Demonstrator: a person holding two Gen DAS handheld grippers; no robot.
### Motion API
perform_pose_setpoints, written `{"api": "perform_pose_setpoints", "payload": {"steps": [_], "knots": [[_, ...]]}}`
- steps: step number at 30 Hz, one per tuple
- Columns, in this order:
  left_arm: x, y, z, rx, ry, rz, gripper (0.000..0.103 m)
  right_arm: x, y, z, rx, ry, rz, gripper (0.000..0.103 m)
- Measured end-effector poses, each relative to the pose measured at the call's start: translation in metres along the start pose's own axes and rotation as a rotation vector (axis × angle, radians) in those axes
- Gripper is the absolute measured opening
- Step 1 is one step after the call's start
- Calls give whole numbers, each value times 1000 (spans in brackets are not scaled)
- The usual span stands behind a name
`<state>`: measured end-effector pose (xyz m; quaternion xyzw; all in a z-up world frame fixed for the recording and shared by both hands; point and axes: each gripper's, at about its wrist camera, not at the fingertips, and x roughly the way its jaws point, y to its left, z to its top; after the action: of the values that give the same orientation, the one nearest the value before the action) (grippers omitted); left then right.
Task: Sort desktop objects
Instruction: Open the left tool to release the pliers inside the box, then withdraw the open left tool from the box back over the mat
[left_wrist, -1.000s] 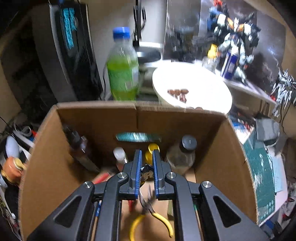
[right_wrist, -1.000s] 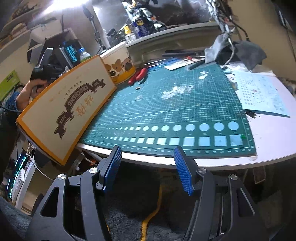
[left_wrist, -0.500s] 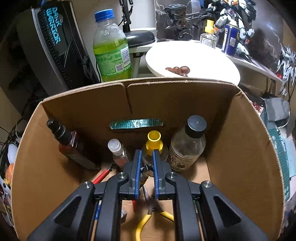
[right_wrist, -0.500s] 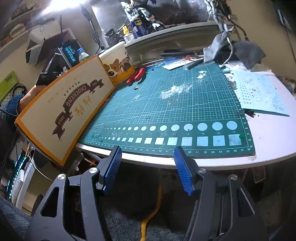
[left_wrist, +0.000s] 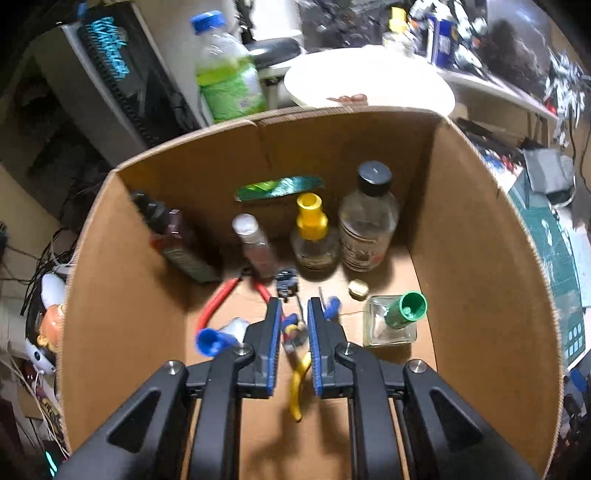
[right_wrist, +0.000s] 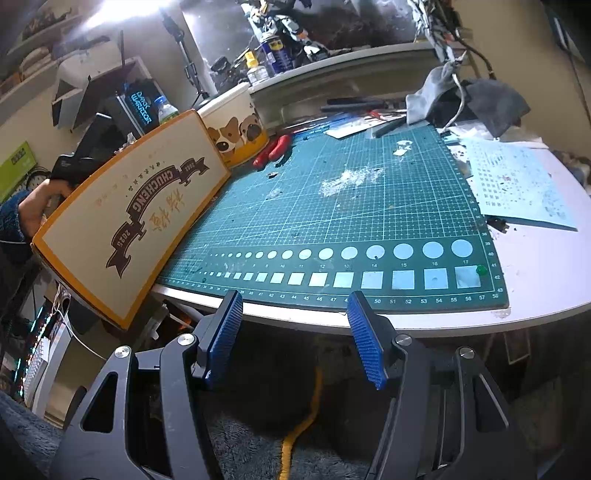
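Over the cluttered desk (right_wrist: 535, 280), our left gripper (left_wrist: 293, 310), jaws just parting, releases yellow-handled pliers (left_wrist: 297, 373) into the cardboard box (left_wrist: 480, 258); we should lift straight out, while the right gripper (right_wrist: 293, 314) waits half-open, empty.

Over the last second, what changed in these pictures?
The left tool tipped further down into the cardboard box, and its jaws have just been opening; the small dark piece it pinched now seems to lie loose just past its tips. The right tool stayed open and still before the cutting mat.
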<state>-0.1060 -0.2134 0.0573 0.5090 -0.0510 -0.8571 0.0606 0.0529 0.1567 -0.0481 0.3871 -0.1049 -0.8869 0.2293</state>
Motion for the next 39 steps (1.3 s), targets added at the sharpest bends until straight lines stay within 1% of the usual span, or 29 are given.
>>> {"api": "perform_pose_setpoints", "payload": {"steps": [2,3,4,6,9,10,12,13,15,18,21,24,26,28,30,31,32,34,36,39], "knots": [[-9,2,-2,-2,-13,-7,31,-1,1,0,-2,-2,0,56],[-14,3,-5,-19,-17,-28,43,-1,1,0,-2,-3,-1,56],[-19,3,-7,-35,-19,-55,47,-2,1,1,-2,-4,-1,56],[-28,3,-11,-48,-35,-81,47,-4,1,1,-2,-8,-4,56],[-51,7,-16,-89,-99,-120,47,-6,2,2,-4,-12,-8,56],[-61,10,-17,-110,-129,-138,48,-7,2,2,-4,-14,-9,56],[-80,14,-22,-149,-201,-166,56,-9,2,3,-6,-20,-12,56],[-89,13,-24,-164,-245,-174,65,-11,2,4,-7,-24,-15,56],[-108,13,-31,-190,-331,-194,76,-13,1,5,-7,-28,-18,56],[-132,6,-42,-221,-446,-222,77,-18,0,7,-7,-39,-28,56],[-154,-8,-57,-233,-555,-224,84,-22,-3,9,-8,-51,-41,56],[-176,-32,-72,-206,-674,-207,89,-29,-6,12,-9,-69,-61,56],[-188,-50,-82,-186,-744,-202,97,-34,-10,13,-3,-79,-74,57],[-195,-71,-91,-161,-796,-212,103,-41,-15,13,5,-91,-92,57],[-196,-96,-100,-122,-828,-233,103,-49,-19,13,12,-105,-111,57],[-195,-108,-102,-98,-825,-239,103,-53,-21,12,16,-113,-121,58],[-192,-123,-104,-67,-815,-249,103,-56,-24,12,20,-120,-131,61],[-186,-143,-109,-21,-802,-274,103,-64,-28,10,26,-135,-151,65],[-179,-160,-115,-1,-793,-307,103,-71,-32,9,32,-147,-166,65],[-160,-181,-127,6,-767,-381,103,-79,-37,6,40,-161,-186,65]]}}
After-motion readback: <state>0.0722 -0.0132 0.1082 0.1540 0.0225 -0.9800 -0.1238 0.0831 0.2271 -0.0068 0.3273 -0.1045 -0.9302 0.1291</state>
